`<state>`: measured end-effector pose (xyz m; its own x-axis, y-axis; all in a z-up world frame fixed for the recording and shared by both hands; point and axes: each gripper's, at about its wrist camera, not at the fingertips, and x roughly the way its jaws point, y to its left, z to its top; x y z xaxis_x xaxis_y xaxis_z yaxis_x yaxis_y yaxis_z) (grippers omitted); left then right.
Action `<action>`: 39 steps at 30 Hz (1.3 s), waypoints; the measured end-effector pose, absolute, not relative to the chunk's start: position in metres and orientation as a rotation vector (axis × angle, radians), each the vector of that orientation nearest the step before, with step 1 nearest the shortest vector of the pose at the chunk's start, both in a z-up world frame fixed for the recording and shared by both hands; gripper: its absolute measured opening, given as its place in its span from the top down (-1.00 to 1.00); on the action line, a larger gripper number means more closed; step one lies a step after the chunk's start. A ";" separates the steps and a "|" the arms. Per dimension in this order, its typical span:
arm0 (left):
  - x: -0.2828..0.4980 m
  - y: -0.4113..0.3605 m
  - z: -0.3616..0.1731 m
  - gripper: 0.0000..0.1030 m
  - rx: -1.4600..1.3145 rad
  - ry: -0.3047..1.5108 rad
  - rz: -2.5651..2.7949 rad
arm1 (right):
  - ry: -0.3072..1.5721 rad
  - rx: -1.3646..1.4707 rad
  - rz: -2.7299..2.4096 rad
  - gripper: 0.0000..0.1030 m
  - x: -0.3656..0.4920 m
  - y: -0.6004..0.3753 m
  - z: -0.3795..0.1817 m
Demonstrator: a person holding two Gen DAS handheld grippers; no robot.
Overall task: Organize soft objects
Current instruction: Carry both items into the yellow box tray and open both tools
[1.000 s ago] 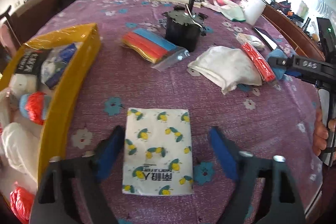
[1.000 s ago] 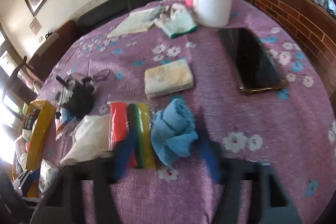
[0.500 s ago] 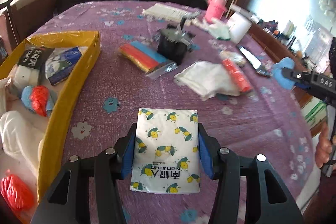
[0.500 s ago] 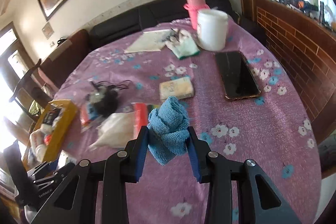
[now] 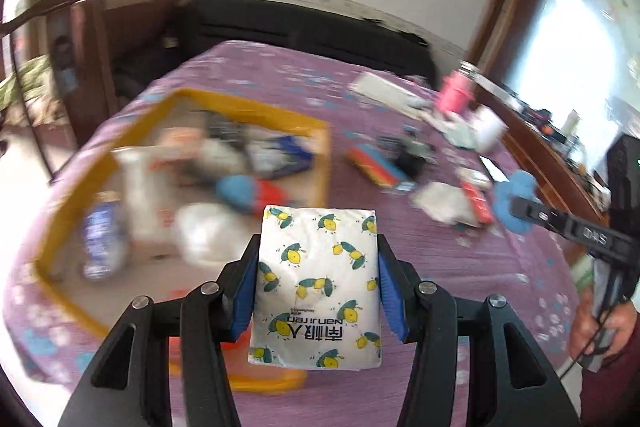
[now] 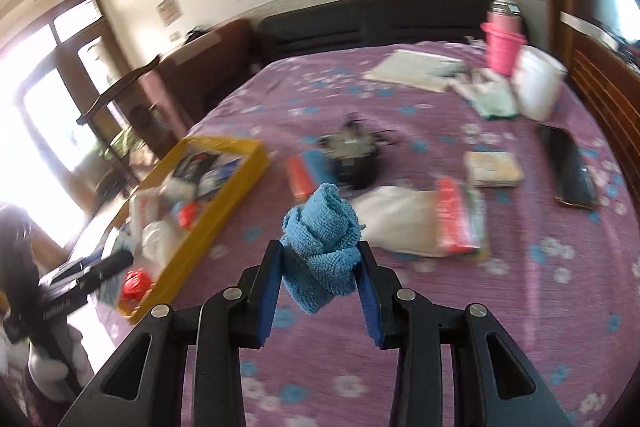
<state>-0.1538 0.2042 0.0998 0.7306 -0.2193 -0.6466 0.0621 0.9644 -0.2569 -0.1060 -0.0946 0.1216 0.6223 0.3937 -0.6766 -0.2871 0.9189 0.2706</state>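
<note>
Left tool [image 5: 318,291] pinches the tissue pack [image 5: 318,291]; right tool [image 6: 320,267] pinches the blue cloth [image 6: 320,239]; only right view shows the phone [image 6: 570,167].

Both wrist cams look down-fwd over jaws, sharing yellow tray [image 5: 325,163] [image 6: 224,195].

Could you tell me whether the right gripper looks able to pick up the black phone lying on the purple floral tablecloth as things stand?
Probably not yet: the right gripper is shut on a rolled blue microfibre cloth, so its jaws are occupied. The black phone itself lies uncovered.

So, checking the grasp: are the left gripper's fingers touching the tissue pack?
Touching. Left wrist view: both blue fingers press the tissue pack's sides.
</note>
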 end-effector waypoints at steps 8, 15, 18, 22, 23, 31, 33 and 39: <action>-0.150 0.277 0.076 -0.01 -0.292 0.810 -0.009 | 0.852 0.101 0.496 0.24 -0.094 -0.026 0.113; -0.141 0.295 0.058 -0.30 -0.299 0.859 0.049 | 0.883 0.060 0.554 0.23 -0.089 0.025 0.109; -0.144 0.301 0.059 -0.45 -0.311 0.834 0.037 | 0.892 0.028 0.572 0.23 -0.085 0.045 0.109; -0.152 0.306 0.063 -0.48 -0.345 0.795 0.011 | 0.909 -0.006 0.603 0.23 -0.069 0.076 0.109; -0.156 0.308 0.064 -0.48 -0.354 0.786 0.005 | 0.912 -0.010 0.611 0.23 -0.064 0.084 0.109; -0.177 0.328 0.068 -0.49 -0.419 0.743 -0.015 | 0.972 -0.019 0.710 0.23 0.000 0.176 0.109; -0.178 0.333 0.070 -0.50 -0.424 0.739 -0.015 | 0.971 -0.048 0.705 0.23 0.021 0.203 0.107; -0.178 0.345 0.070 -0.52 -0.431 0.737 -0.013 | 0.978 -0.134 0.648 0.19 0.069 0.259 0.091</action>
<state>-0.1776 0.3448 0.0704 0.7444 -0.1607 -0.6481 -0.1382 0.9126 -0.3849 0.0695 0.2595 0.0912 0.3879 0.4496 -0.8046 -0.5659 0.8052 0.1771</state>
